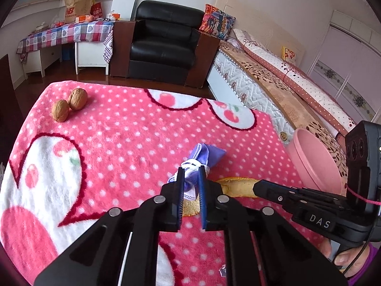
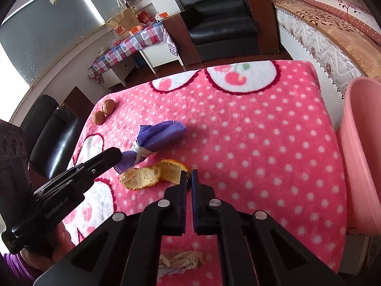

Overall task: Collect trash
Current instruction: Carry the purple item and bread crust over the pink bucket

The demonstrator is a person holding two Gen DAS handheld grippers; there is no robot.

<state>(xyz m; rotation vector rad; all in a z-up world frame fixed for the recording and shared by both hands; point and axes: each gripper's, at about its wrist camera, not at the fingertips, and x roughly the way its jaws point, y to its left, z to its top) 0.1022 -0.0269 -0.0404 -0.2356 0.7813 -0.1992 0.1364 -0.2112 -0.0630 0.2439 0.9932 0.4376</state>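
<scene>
My left fingers (image 1: 191,174) pinch the rolled purple mask (image 1: 202,159) at frame centre; my right fingers (image 2: 189,176) pinch the orange peel (image 2: 152,172) edge, presumably for transfer to the pink bin (image 2: 362,143) at right.

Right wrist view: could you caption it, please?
Right gripper pinching orange peel on pink blanket, beside rolled purple mask.

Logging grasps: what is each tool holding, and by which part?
Left tool: purple mask, by its tied end. Right tool: orange peel, by its edge.
</scene>
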